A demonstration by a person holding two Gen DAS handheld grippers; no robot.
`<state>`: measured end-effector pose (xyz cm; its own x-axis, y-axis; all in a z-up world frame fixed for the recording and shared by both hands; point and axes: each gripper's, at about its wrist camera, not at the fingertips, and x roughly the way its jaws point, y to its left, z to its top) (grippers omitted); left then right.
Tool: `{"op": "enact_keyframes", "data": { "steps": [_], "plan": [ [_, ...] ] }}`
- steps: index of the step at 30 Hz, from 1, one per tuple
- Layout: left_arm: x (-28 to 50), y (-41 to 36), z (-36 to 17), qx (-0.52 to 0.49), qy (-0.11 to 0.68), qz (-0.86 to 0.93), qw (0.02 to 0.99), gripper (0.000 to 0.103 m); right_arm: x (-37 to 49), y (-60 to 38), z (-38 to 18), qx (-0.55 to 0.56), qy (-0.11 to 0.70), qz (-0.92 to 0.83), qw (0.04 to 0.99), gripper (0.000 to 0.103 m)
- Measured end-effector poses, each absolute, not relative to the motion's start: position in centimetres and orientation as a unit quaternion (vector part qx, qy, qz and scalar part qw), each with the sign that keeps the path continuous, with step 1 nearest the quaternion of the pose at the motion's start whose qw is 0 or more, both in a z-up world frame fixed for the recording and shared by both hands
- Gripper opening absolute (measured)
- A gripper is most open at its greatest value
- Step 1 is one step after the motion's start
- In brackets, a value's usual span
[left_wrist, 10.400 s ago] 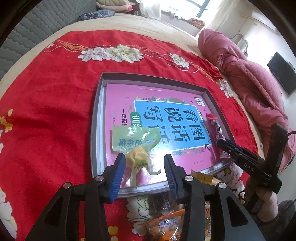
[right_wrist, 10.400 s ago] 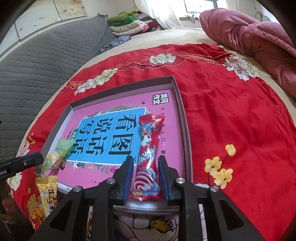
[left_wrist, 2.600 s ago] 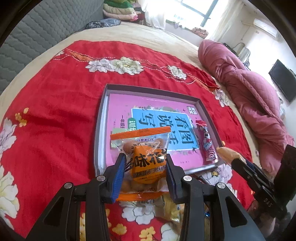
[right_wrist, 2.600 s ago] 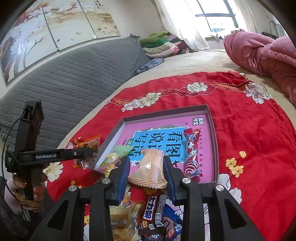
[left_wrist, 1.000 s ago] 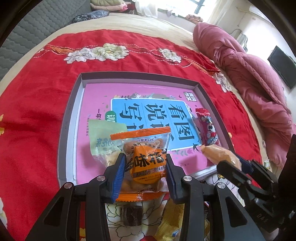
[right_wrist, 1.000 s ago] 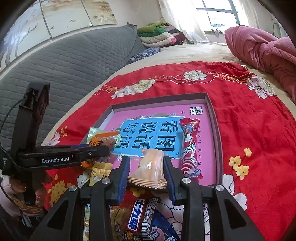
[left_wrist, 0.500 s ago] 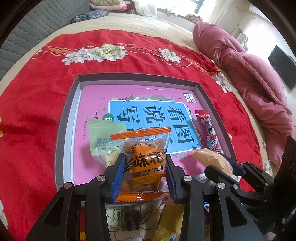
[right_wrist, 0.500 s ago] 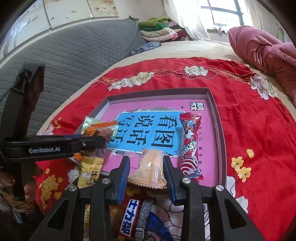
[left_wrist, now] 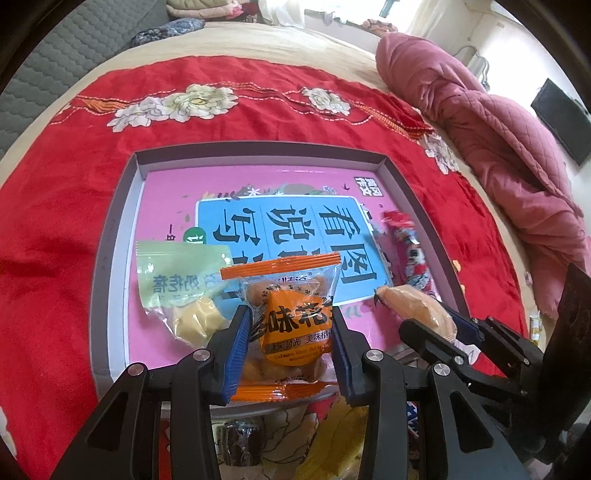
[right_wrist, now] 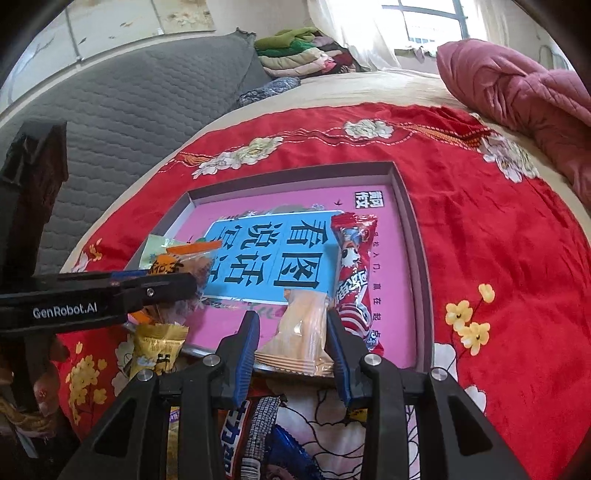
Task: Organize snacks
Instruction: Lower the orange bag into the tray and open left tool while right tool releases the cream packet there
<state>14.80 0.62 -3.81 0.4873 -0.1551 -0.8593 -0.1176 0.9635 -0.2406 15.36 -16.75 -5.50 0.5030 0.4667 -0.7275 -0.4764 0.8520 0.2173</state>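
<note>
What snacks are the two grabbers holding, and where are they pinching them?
Left gripper pinches the clear orange-labelled snack bag by its sides. Right gripper pinches the pale tan wafer packet by its sides.

Inspector A: Premises classified as a private home, specifically a bedroom. Work surface is a bed (right_wrist: 406, 79) covered by a red cloth with embroidered flowers (left_wrist: 55, 229).

Inspector B: Supporting evidence?

Inspector A: Grey quilted headboard (right_wrist: 140, 107) along one side. Bunched pink quilt (left_wrist: 480, 122) at the far edge. Folded clothes (right_wrist: 291, 51) stacked near the window (right_wrist: 432, 18), which has a white curtain (right_wrist: 354, 29).

Inspector B: Anything further?

Inspector A: A dark flat screen on the wall (left_wrist: 563, 120) and painted panels with branches above the headboard (right_wrist: 122, 22). All furnishings domestic.
</note>
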Motion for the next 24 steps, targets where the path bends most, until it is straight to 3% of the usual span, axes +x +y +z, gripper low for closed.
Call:
{"op": "enact_keyframes", "data": {
  "steps": [15, 24],
  "plan": [
    [15.04, 0.79, -4.84, -0.145, 0.518, -0.006, 0.843, 0.043, 15.25, -16.37, -5.58, -0.013, 0.420, 0.274, 0.865, 0.037],
    [14.98, 0.90, -4.47, -0.144, 0.515, -0.004, 0.845, 0.044, 15.20, -16.33, -5.51, -0.013, 0.419, 0.275, 0.865, 0.042]
  ]
}}
